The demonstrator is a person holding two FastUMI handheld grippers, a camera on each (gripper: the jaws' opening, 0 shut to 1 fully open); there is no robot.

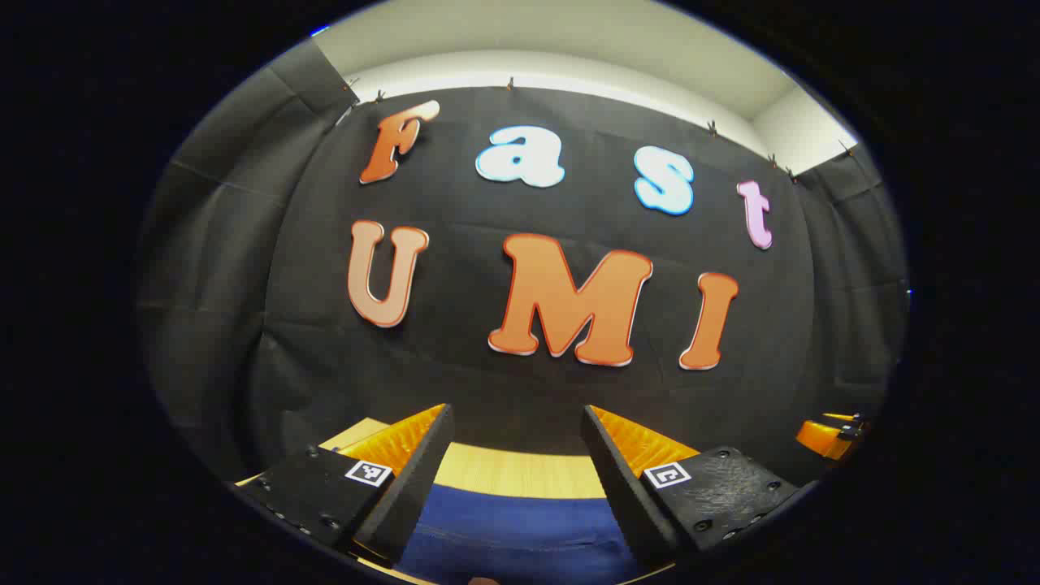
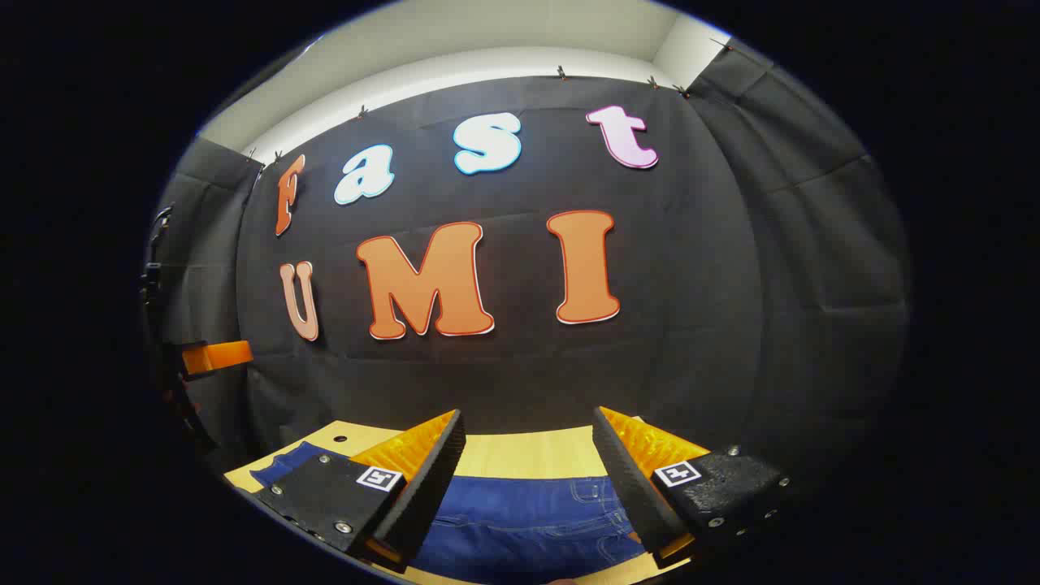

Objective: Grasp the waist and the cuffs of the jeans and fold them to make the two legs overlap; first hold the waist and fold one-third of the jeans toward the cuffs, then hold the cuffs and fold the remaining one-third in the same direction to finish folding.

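Note:
Dark blue jeans (image 2: 528,520) lie flat on a light wooden table (image 2: 520,451); stitched pockets and seams show between the fingers in the right gripper view. My right gripper (image 2: 526,426) hovers above them, open, with nothing between its fingers. In the left gripper view a plain stretch of the jeans (image 1: 520,528) lies below my left gripper (image 1: 516,418), which is also open and holds nothing. The other gripper (image 1: 829,435) shows at the far right edge of the left gripper view, and at the far left edge (image 2: 213,356) of the right gripper view.
The table's (image 1: 520,471) far edge runs just beyond the jeans, close to the black cloth wall (image 1: 520,374). More black cloth closes in both sides of the booth.

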